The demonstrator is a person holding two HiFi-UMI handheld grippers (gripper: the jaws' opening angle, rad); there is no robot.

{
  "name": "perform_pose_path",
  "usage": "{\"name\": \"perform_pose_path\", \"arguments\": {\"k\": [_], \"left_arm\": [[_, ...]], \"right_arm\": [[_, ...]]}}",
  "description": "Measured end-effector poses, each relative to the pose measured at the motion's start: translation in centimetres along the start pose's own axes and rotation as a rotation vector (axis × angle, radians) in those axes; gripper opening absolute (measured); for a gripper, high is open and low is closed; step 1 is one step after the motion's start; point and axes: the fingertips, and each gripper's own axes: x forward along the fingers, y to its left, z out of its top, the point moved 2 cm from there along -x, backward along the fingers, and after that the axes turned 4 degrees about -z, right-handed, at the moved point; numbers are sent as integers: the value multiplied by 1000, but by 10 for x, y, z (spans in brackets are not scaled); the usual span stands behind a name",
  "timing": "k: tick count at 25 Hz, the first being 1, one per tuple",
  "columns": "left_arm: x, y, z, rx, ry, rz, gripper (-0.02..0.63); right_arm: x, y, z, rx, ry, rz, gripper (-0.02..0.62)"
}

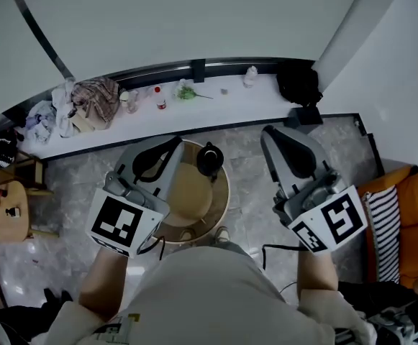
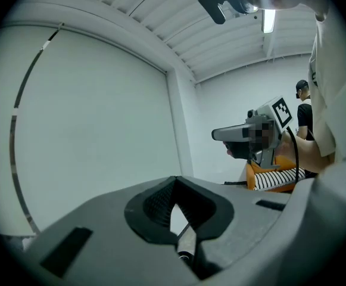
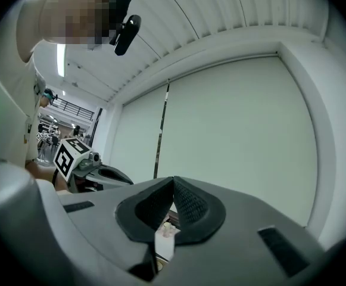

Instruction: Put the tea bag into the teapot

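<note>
In the head view a black teapot point(image 1: 209, 160) stands on a small round wooden table point(image 1: 225, 192) far below both hands. My left gripper point(image 1: 171, 146) is held high over the table's left part, and its jaws meet at the tips point(image 2: 174, 181) with nothing between them. My right gripper point(image 1: 272, 136) hangs to the right of the table over the stone floor. Its jaws are also pressed together point(image 3: 173, 181) and hold nothing. Each gripper view faces a pale wall and shows the other gripper to the side. No tea bag can be made out in any view.
A white sill point(image 1: 194, 113) runs along the far wall with small bottles, a heap of cloth point(image 1: 93, 98) and a black bag point(image 1: 298, 83). An orange seat with a striped cushion point(image 1: 392, 225) stands at the right. A low wooden stool point(image 1: 6, 210) is at the left.
</note>
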Motion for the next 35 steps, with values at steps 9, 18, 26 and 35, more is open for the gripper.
{"name": "perform_pose_path", "arguments": {"k": [9,18,26,35], "left_arm": [[-13,-18,2,-14,-30,1,8],[-15,-21,-25,-55,21,28,8],[-9,-28,-30,-49,49,13,8],[-6,-28,-30,-48,60,-7,8]], "right_arm": [[-24,18,-6,-6,30,60,7],[-30,16,-25,13,74,55,7],[-33,18,-31,30,84,66,7],[-29,16,-33,26,100,58,8]]}}
